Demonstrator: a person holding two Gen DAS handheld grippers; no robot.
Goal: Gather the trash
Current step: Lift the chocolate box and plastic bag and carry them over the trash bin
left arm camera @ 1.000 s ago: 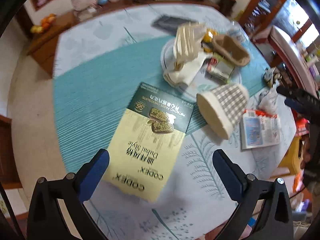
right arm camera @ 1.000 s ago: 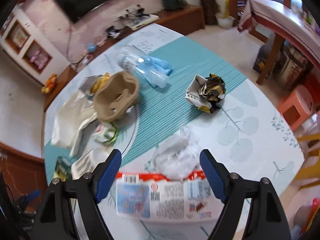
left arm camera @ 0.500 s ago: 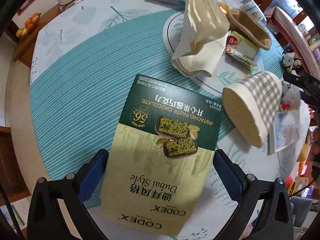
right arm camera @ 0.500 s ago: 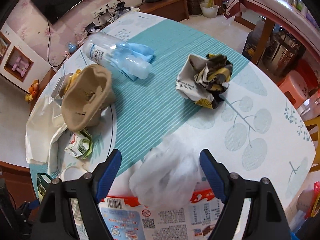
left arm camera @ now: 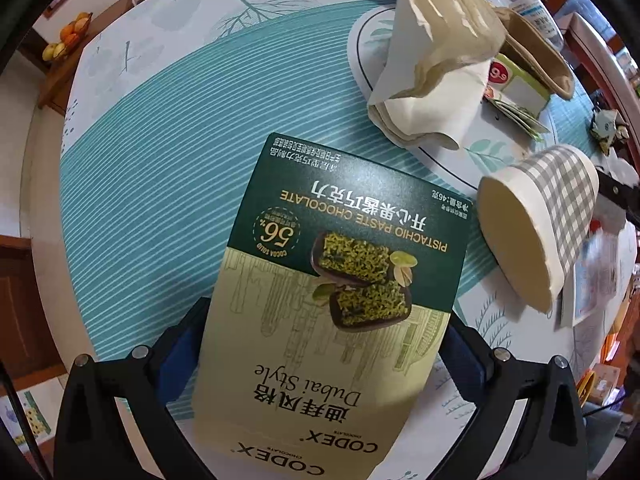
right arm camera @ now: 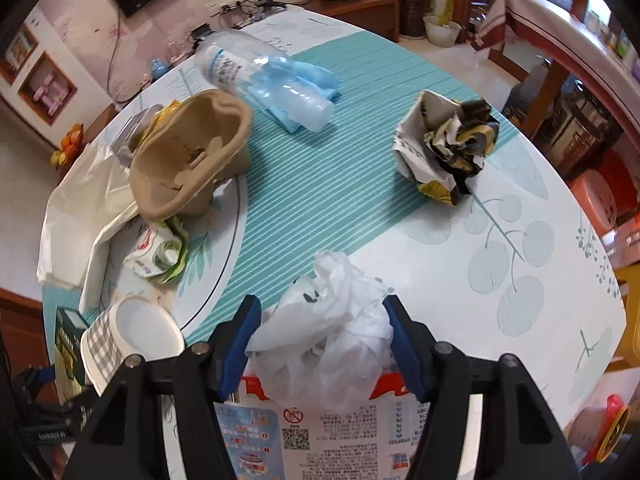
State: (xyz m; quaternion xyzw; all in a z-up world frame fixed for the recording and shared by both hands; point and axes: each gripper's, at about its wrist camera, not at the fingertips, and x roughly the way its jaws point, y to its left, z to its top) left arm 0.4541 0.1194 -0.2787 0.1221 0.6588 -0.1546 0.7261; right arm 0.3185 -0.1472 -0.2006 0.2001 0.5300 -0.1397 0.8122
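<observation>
left gripper (left arm camera: pixel 320 344): jaws spread wide astride chocolate box (left arm camera: pixel 340 292), lying flat near the tabletop (left arm camera: pixel 152 168) edge, not yet clamped | right gripper (right arm camera: pixel 320 340): jaws have just been closing around crumpled plastic bag (right arm camera: pixel 332 332), grip not firm | risk: flat box skids from pads; bag squeezes out, dragging printed wrapper (right arm camera: pixel 332 440) beneath

the left gripper (left arm camera: pixel 320 344) points straight down over the table (left arm camera: pixel 160 200), its jaws spread wide on either side of the chocolate box (left arm camera: pixel 332 300). the right gripper (right arm camera: pixel 320 340), tilted steeply down, has just been closing around the crumpled plastic bag (right arm camera: pixel 332 336).
</observation>
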